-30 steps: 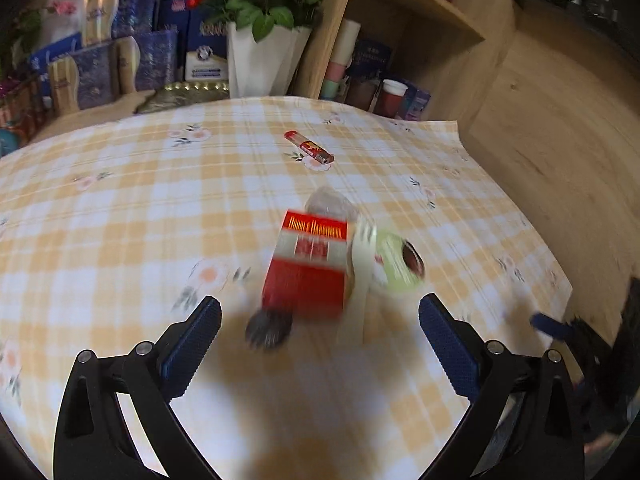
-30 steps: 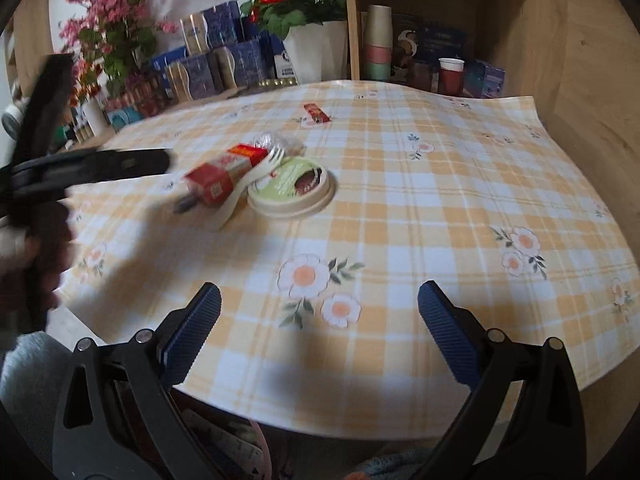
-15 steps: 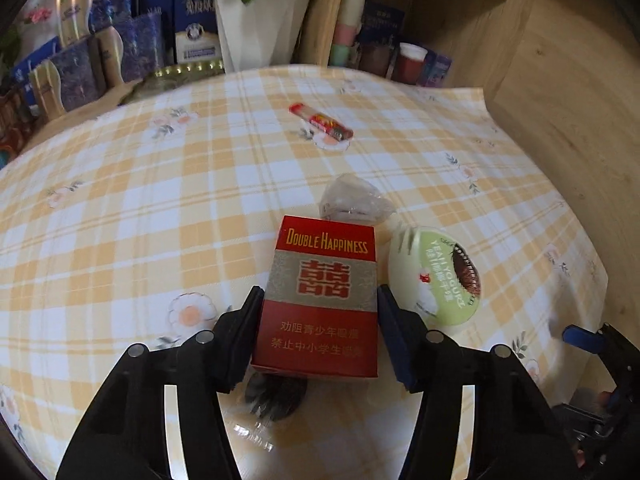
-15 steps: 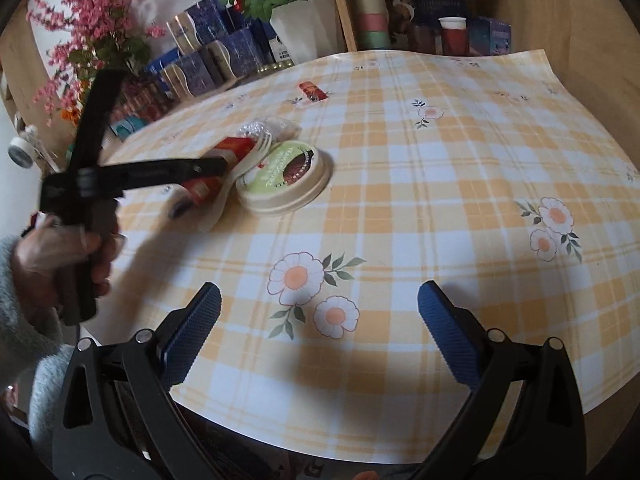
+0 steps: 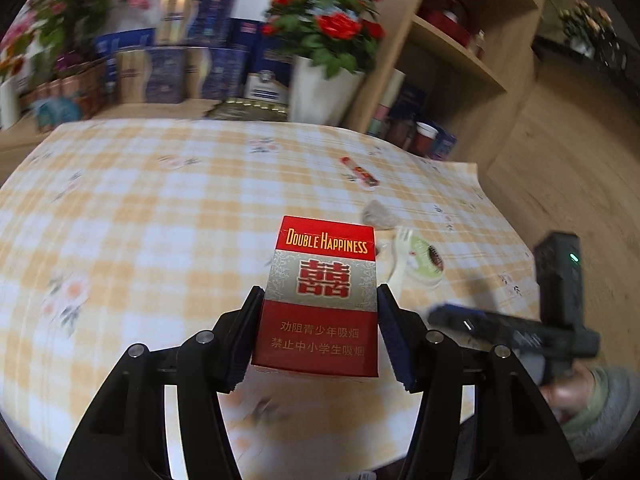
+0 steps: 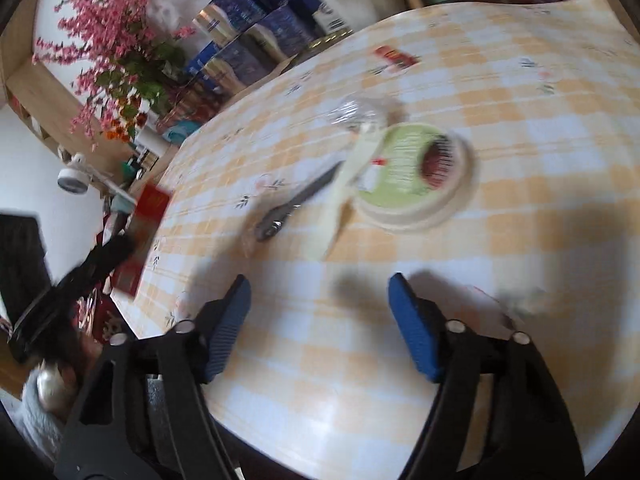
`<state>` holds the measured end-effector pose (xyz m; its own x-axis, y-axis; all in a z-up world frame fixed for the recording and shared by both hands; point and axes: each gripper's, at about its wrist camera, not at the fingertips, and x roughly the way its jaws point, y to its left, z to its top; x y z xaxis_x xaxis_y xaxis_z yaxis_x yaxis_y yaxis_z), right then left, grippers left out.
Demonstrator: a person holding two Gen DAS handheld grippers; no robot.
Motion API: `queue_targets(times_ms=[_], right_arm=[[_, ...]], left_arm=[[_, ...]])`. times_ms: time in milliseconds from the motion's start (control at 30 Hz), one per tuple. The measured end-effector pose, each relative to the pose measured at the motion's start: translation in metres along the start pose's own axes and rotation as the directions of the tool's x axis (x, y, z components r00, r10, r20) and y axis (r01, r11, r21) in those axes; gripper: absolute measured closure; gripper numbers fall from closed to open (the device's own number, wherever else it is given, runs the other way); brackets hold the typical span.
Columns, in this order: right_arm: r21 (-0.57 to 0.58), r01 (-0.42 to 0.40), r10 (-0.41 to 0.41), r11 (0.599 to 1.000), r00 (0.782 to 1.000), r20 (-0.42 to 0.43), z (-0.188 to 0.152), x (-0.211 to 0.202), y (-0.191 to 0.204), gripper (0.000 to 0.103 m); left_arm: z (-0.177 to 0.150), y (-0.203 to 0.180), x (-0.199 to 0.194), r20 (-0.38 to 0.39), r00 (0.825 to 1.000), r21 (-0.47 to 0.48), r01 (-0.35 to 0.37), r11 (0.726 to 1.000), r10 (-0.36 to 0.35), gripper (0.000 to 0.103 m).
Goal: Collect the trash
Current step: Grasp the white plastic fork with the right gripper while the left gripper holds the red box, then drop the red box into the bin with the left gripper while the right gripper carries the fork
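My left gripper (image 5: pixel 320 295) is shut on a red "Double Happiness" cigarette pack (image 5: pixel 325 312), held above the checked tablecloth (image 5: pixel 160 200). The same pack (image 6: pixel 150 206) shows at the left edge of the right wrist view. My right gripper (image 6: pixel 319 284) hovers over the cloth with its jaws closing and nothing between them. Beyond it lie a round lid with a green label (image 6: pixel 416 172), a white plastic fork (image 6: pixel 346 188), a dark spoon (image 6: pixel 296 204), crumpled clear plastic (image 6: pixel 356 110) and a small red wrapper (image 6: pixel 394 56).
A white vase of red roses (image 5: pixel 320 92) and blue boxes (image 5: pixel 168 76) stand behind the table. A wooden shelf unit (image 5: pixel 460 60) with paper cups is at the back right. Pink flowers (image 6: pixel 112 52) are at the far left. A sleeved hand (image 5: pixel 592 400) holds the right gripper.
My left gripper closed on the cigarette pack, then lifted it off the table and back. My right gripper moved in over the table toward the lid and its jaws narrowed.
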<state>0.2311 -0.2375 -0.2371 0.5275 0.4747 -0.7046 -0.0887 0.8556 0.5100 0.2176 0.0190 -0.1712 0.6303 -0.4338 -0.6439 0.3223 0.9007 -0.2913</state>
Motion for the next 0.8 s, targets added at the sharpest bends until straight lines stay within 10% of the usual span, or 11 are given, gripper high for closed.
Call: queue_targets(times_ms=[467, 800], right_arm=[[0.048, 0.181, -0.182, 0.982, 0.983, 0.027, 0.051, 0.043, 0.006, 0.077], [0.002, 0.100, -0.100, 0.995, 0.991, 0.088, 0.037, 0.017, 0.025, 0.097]], left_arm=[[-0.042, 0.025, -0.026, 0.019, 1.000, -0.109, 0.018, 0.994, -0.016, 0.048], [-0.052, 0.015, -0.034, 0.010, 0.999, -0.127, 0.055, 0.990, -0.054, 0.048]])
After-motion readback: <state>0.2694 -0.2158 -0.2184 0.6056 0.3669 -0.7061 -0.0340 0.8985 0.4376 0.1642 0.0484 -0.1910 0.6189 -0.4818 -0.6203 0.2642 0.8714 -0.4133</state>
